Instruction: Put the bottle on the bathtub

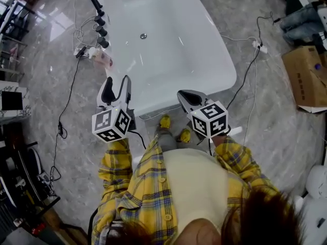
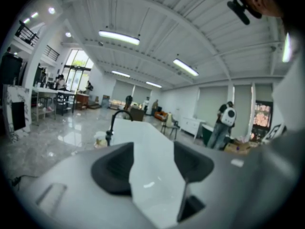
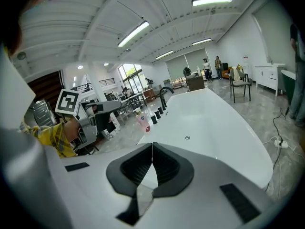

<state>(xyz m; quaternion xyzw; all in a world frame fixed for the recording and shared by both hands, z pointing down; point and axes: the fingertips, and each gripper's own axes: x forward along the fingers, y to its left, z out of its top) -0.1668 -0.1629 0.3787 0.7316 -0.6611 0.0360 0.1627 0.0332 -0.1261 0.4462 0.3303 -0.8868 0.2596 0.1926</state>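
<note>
- Bottle [image 1: 103,60], pink and see-through, stands upright at the left rim of the bathtub [image 1: 204,60], just beside the nearest of the black knobs [image 1: 103,42]; neither of your grippers touches it.
- Your left gripper [image 1: 117,83] hovers near the tub's near-left corner. Its own view shows the jaws spread, with only the white tub surface between them.
- Your right gripper [image 1: 183,96] hangs over the tub's near end. Its own view shows the jaw tips pressed together with nothing pinched.
- The head view alone shows you both grippers side by side, your yellow plaid sleeves [image 1: 115,162], the cables [image 1: 61,121] on the marble floor and a cardboard box [image 1: 306,78] off to the right.
- The right gripper view alone shows the bottle from the side, well ahead of the jaws, and your left gripper with its marker cube [image 3: 67,101] off to the side.
- The left gripper view shows the curved black faucet [image 2: 119,116] at the tub's far end; you cannot make out the bottle clearly there.
</note>
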